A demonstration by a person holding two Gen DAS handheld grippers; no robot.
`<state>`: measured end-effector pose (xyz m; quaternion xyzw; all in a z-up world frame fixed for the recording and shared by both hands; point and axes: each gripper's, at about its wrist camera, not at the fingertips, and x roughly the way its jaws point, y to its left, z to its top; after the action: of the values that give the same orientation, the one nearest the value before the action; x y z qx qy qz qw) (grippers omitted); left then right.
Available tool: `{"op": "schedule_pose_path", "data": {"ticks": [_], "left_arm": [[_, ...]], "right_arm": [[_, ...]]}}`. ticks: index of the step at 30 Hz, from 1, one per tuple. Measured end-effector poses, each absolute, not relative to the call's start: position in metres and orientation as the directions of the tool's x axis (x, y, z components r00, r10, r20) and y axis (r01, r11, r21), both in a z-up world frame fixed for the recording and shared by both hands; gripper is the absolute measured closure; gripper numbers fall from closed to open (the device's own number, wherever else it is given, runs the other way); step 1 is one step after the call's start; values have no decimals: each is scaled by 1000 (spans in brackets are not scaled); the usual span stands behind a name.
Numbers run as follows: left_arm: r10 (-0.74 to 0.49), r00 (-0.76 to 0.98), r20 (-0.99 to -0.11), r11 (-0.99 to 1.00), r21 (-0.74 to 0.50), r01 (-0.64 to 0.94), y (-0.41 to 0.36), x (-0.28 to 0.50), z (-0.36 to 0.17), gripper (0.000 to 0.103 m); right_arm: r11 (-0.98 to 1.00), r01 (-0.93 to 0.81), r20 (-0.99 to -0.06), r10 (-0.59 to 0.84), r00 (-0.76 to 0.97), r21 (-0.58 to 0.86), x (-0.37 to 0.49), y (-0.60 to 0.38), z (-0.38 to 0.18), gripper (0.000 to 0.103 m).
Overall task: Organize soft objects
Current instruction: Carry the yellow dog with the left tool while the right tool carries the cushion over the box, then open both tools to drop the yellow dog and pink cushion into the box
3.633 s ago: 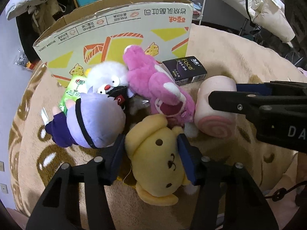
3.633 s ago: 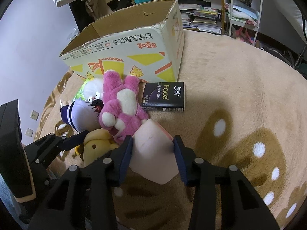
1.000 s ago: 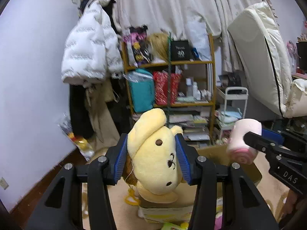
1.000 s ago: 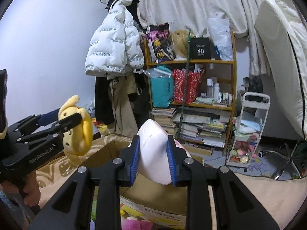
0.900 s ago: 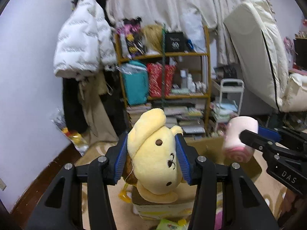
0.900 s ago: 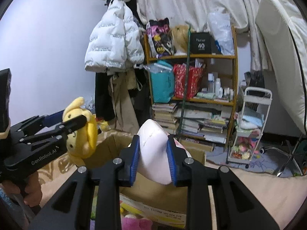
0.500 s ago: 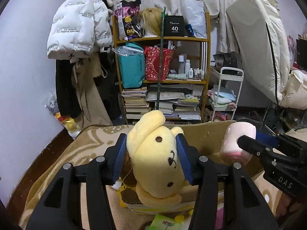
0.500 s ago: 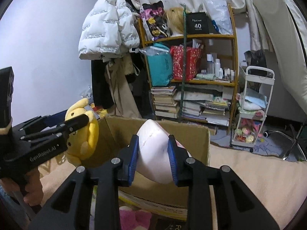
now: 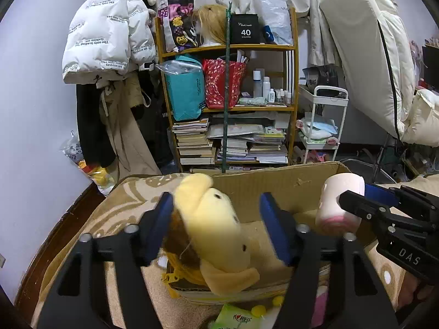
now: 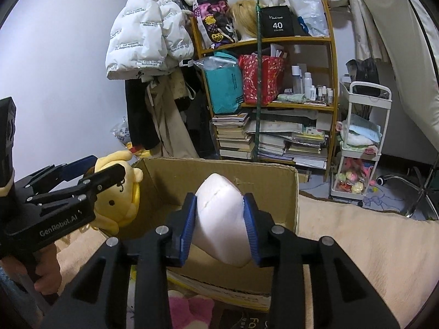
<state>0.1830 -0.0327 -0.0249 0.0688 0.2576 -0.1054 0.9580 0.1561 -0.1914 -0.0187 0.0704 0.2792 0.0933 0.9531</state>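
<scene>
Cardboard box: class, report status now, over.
Left gripper opening, yellow plush dropping free. Right gripper loosening around pink roll. Both above cardboard box; nothing blocking.

"40" is printed on a black box (image 9: pixel 244 31) on the shelf; "GenRobot.AI" is marked on the left gripper (image 10: pixel 103 171), "DAS" on the right gripper (image 9: pixel 354 196).

I am reading the left gripper (image 9: pixel 216 227) as tilting downward, its jaws having just been opening and now standing apart. The right gripper (image 10: pixel 219 219) is pointing downward too, jaws narrow, having just been easing open. A hand (image 10: pixel 41 271) is gripping the left handle.
</scene>
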Motion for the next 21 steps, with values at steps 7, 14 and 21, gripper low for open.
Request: {"op": "schedule_pose_path", "data": {"ticks": [7,14,21], "left_arm": [[-184,839,-512,967,58,247,-33,187,-27,31],[-248,835,-492,961,-12,278,-26,184,-20,31],[-288,830,-478,947,-17,320,-32,181,-15,27]], "right_arm": [[972,-133,-532,217,818,192,158,-191,-23,64],[969,-135,-529,227,818,207,159,-194,-24,64],[969,-152,-527,234,817,194,158,-190,-23,55]]}}
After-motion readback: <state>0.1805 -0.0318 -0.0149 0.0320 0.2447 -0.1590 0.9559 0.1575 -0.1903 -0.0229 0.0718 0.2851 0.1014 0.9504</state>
